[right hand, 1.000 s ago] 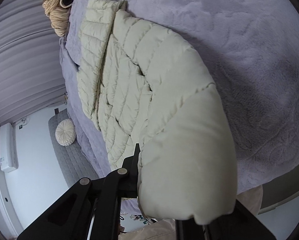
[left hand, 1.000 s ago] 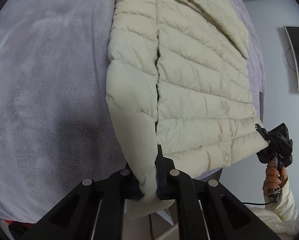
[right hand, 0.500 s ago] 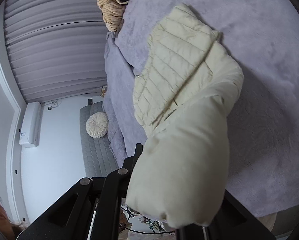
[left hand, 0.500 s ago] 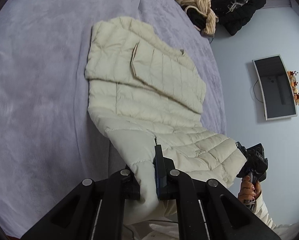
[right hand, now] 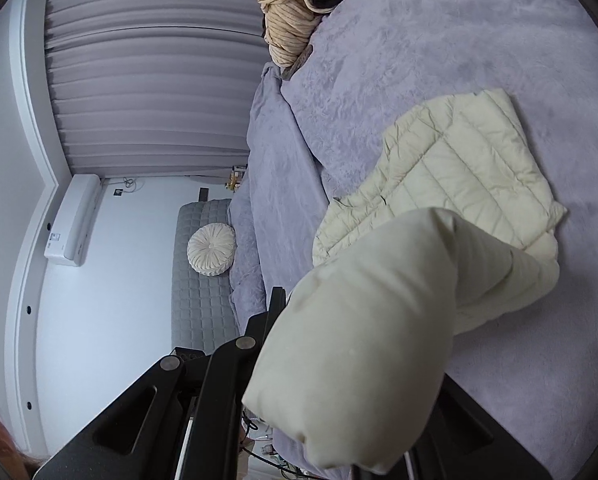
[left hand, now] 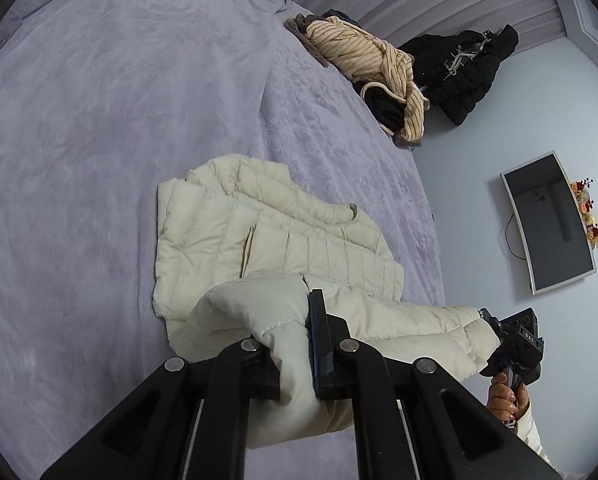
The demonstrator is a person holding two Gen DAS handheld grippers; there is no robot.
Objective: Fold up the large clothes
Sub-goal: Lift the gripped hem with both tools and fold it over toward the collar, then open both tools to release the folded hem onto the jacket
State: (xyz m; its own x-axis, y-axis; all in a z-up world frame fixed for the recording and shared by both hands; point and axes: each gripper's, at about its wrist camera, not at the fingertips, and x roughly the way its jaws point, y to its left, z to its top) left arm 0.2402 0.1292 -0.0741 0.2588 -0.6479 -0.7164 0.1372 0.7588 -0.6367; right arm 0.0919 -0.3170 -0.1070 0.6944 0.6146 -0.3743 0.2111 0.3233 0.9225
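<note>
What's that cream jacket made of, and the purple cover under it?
The cream jacket looks like smooth, slightly matte synthetic shell over puffy fill: stitched quilt channels bulge. The purple bed cover looks like plush fleece, with soft nap and brushed swirls. Exact fibres can't be told.

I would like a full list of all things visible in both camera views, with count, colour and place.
puffer jacket: one, cream, on the bed, its near edge lifted
blanket: one, lilac, covering the bed
clothes pile: one, beige striped and dark, far bed edge
black coat: one, by the curtain
curtain: one, grey
screen: one, dark, on the wall
round cushion: one, white, on a grey quilted seat
air conditioner: one, white, on the wall
left gripper: black, shut on the jacket
right gripper: black, shut on the jacket
</note>
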